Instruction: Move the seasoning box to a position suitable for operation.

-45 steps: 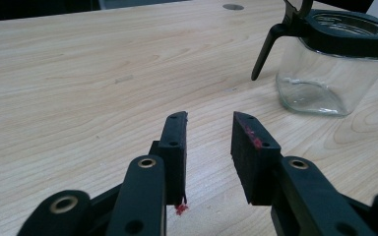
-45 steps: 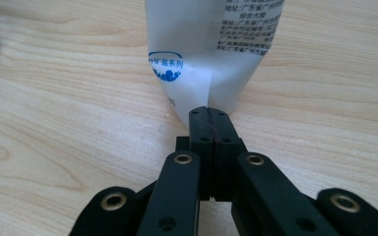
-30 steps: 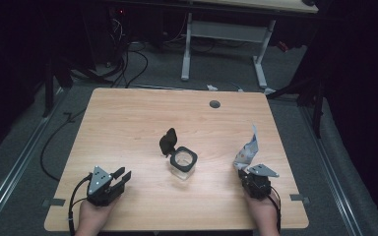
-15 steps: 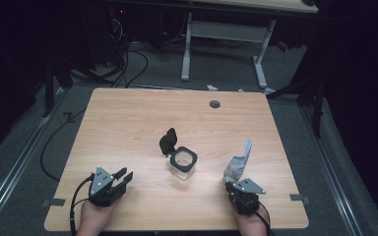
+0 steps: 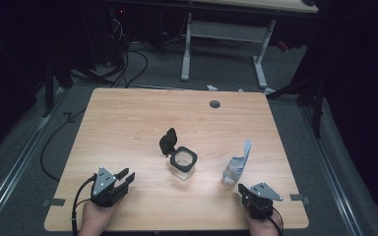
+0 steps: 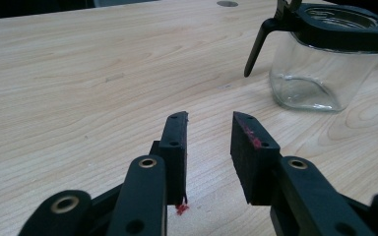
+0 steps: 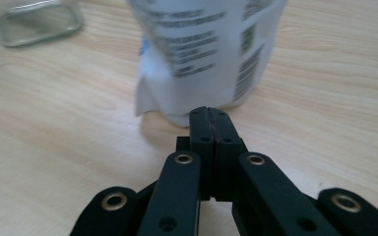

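A clear glass jar point(image 5: 183, 164) with a black rim stands at the table's middle, its black flip lid point(image 5: 167, 141) swung up and open. In the left gripper view the jar point(image 6: 325, 64) sits ahead and to the right. My left gripper point(image 5: 125, 178) rests near the front left edge, open with nothing between its jaws point(image 6: 209, 120). A white printed pouch point(image 5: 237, 164) stands upright to the right of the jar. My right gripper point(image 5: 242, 188) is just in front of it, its jaws pressed together point(image 7: 209, 112) on the lower edge of the pouch point(image 7: 202, 49).
The wooden table point(image 5: 128, 118) has a round cable hole point(image 5: 214, 103) near its far edge. A second desk frame point(image 5: 226, 29) and loose cables point(image 5: 128, 64) lie on the floor beyond. Each gripper's cable trails off the front edge.
My right gripper has moved left and toward the table's front edge, and the pouch has come along with it, closer to the jar. The left gripper has stayed put.
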{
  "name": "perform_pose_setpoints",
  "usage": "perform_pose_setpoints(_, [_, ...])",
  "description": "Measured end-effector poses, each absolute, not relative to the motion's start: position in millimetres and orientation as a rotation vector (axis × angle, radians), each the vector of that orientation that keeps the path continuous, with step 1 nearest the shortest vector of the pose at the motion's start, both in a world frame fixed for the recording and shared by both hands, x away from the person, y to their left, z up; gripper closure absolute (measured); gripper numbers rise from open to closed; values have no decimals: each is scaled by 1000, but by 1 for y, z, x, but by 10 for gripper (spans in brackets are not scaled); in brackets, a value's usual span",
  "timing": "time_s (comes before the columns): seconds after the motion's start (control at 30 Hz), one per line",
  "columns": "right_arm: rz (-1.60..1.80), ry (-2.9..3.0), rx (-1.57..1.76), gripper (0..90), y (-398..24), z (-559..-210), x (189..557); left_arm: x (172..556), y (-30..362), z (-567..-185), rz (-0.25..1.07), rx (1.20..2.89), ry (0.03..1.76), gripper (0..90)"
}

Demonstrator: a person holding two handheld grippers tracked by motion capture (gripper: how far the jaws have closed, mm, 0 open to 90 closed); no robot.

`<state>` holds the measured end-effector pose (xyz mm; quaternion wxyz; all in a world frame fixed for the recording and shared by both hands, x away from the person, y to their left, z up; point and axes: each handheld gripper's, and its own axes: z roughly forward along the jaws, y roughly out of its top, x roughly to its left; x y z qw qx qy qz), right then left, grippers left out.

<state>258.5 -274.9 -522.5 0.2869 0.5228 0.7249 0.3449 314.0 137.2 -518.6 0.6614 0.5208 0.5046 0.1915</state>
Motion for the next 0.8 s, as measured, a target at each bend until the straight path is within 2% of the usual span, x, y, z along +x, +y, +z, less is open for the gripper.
perform_pose_setpoints(0.33, [890, 1918, 1430, 900, -284, -521, 287, 314, 142, -520, 432, 1171, 1148, 679])
perform_pose_setpoints(0.8, [913, 1975, 1361, 900, -262, -524, 274, 314, 142, -520, 431, 1169, 1153, 679])
